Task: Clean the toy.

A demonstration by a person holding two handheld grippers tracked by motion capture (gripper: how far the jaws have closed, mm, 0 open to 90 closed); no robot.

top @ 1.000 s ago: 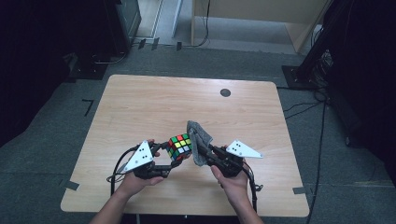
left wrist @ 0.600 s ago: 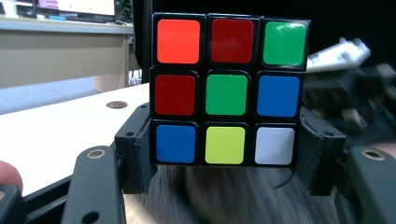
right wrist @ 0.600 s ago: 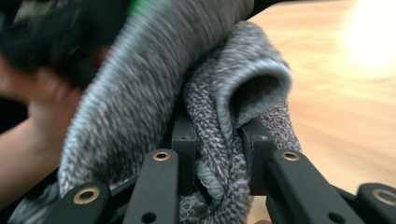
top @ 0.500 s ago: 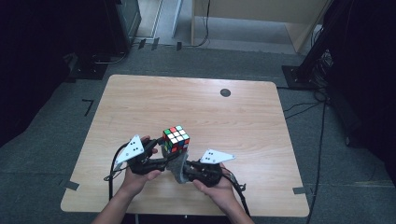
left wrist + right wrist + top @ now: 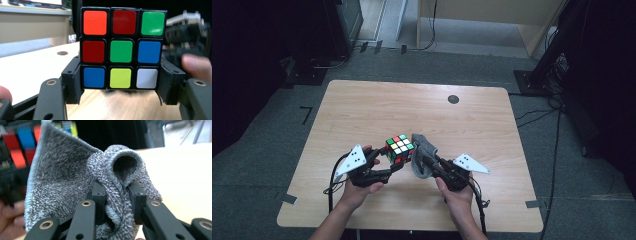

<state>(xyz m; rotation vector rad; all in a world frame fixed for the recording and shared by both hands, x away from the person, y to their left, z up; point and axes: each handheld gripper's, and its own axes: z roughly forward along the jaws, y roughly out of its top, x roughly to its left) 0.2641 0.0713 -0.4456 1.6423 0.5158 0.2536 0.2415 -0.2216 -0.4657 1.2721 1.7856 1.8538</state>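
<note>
While our left gripper (image 5: 398,161) clamps the cube (image 5: 399,148) above the table (image 5: 362,110) to steady it, our right gripper (image 5: 424,161) pinches the cloth (image 5: 422,152) beside it, ready for wiping.

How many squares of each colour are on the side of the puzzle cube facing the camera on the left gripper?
Puzzle cube, facing side:
Red: 2
Orange: 1
Green: 2
Blue: 2
Yellow: 1
White: 1
Total: 9
</note>
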